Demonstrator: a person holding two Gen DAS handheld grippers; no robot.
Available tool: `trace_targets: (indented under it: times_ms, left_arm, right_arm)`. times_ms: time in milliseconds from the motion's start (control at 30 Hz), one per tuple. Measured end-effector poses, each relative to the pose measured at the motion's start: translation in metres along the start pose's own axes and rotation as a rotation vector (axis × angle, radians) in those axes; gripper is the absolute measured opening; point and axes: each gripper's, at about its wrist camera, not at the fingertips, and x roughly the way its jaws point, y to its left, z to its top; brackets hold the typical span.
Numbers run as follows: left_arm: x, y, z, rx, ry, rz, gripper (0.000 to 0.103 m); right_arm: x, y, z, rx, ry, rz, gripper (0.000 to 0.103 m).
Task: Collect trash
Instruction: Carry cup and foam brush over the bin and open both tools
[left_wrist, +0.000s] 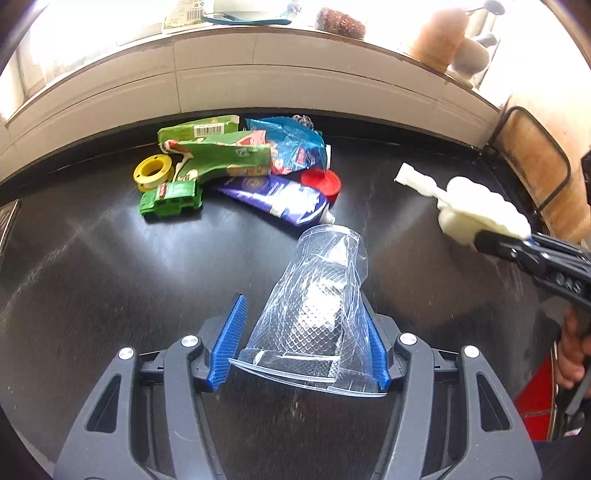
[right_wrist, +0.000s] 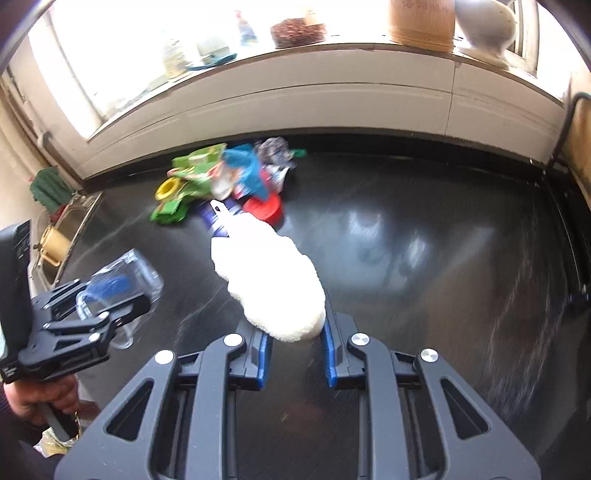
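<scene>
Black desk (left_wrist: 110, 258) under a window sill, trash pile at rear.
Left tongs (left_wrist: 299, 343) grip a crushed clear plastic cup (left_wrist: 321, 295); right tongs (right_wrist: 297, 347) clamp a white foam piece (right_wrist: 269, 280). Risk: the thin cup may buckle and slip out; foam may crumble under pressure. Remaining trash pile (left_wrist: 236, 162) lies well apart.

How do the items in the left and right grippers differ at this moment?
The clear plastic cup in the left gripper is transparent, rigid-looking and creased; the white foam piece in the right gripper is opaque, lumpy and white. The cup's rim faces the camera; the foam piece has a thin stem pointing away. Both are held above the dark countertop.
</scene>
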Motion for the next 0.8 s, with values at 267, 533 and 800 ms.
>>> trace_targets:
  times_ms: [267, 533, 800]
  left_arm:
    - [-0.019, 0.010, -0.019, 0.009, -0.012, 0.022, 0.057]
    - [-0.057, 0.042, -0.035, -0.052, -0.078, 0.095, 0.058]
    - [-0.115, 0.105, -0.085, -0.219, -0.140, 0.242, 0.058]
  right_arm:
    - [-0.018, 0.022, -0.025, -0.013, -0.006, 0.010, 0.023]
    - [-0.014, 0.072, -0.015, -0.101, -0.005, 0.092, 0.023]
    - [0.006, 0.175, -0.006, -0.281, 0.060, 0.275, 0.023]
